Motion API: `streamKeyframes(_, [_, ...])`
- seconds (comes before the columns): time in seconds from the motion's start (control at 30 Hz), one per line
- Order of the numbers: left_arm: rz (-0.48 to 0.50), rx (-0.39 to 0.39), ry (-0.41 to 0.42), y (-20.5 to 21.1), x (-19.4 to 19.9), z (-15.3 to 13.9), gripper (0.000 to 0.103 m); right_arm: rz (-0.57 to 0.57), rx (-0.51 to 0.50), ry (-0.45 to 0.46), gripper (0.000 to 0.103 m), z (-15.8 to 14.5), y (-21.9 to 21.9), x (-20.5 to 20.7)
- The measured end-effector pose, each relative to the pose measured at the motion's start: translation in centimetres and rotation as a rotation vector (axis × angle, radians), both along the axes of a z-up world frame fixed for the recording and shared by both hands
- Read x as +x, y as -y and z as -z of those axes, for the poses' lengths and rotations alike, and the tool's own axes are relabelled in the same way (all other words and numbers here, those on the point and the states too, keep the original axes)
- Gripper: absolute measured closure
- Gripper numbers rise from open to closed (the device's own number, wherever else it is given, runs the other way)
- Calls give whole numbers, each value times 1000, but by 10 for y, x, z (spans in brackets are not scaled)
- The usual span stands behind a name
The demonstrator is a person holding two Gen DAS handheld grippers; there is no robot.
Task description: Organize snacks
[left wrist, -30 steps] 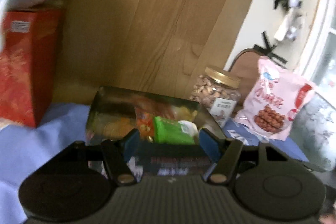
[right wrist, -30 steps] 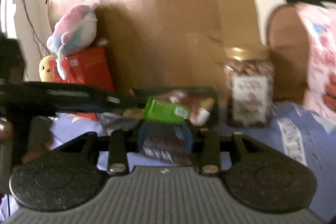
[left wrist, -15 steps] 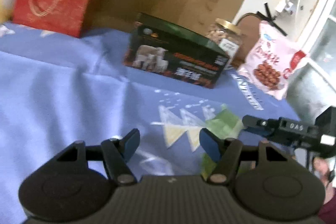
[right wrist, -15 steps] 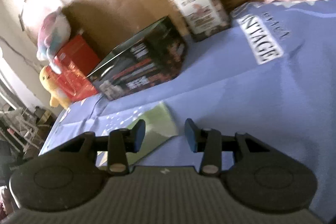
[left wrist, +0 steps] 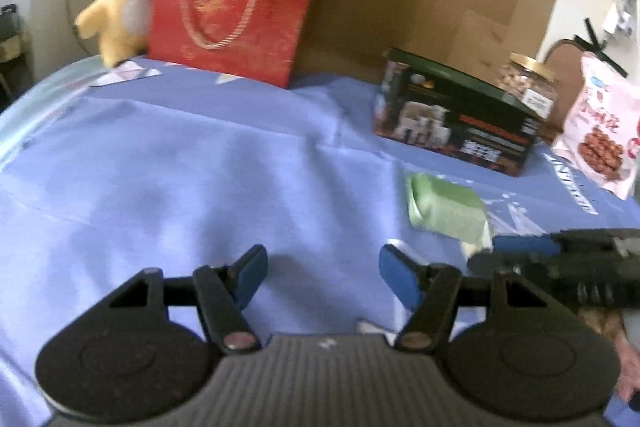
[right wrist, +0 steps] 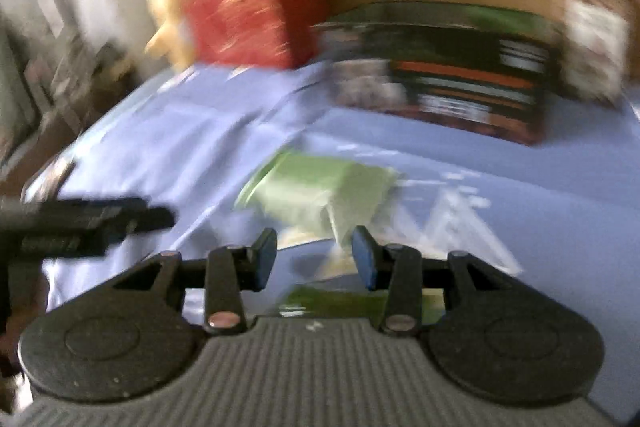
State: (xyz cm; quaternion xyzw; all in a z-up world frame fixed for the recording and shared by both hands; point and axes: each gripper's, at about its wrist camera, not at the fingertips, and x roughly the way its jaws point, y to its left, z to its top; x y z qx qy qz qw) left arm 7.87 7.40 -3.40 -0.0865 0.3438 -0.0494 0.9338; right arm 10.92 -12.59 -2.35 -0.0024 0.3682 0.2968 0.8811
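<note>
Since a second ago my claws have swung down from over the box (left wrist: 456,115) to the creased blue cloth (left wrist: 180,167). The soft green packet (left wrist: 446,209) lies flat before the box. My left claw (left wrist: 322,277) gapes empty over bare cloth, room all round. My right claw (right wrist: 314,255) stands parted beside the packet, nothing pinched. Its view is badly blurred.

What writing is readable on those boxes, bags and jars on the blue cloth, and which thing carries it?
None reads clearly.
Dark green cardboard box: white and orange lettering, too blurred.
Pink plastic snack bag: red characters, illegible.
Clear nut jar with gold lid: white label, too small.
Red paper gift bag: gold print and a white sticker, unreadable.
Blue cloth: white capital letters near the bag, cut off and blurred.
</note>
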Motion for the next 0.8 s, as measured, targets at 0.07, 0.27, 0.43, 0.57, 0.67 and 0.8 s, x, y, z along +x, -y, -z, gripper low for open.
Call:
streamKeyframes(0.07, [-16,0,6,-8,-3,1,40,-84,-1,-1,58,-2,-15,-12])
streamKeyframes(0.27, [-32,-127,10,-39,-5,-1,39,-83,26,73,55,-16,-5,-24])
streamKeyframes(0.43, [-25,-199,2,-46,0,0,38,39,-63,151,18,-16,10,-3])
streamKeyframes(0.57, [-20,-217,-3,-46,-3,0,38,-17,-147,69,18,-2,-10,31])
streamKeyframes(0.67, [-22,-244,-6,-52,-7,-1,38,-56,-187,69,41,3,-24,38])
streamKeyframes(0.8, [0,-285,-1,-62,-15,-5,38,-220,-128,20,92,-5,-30,17])
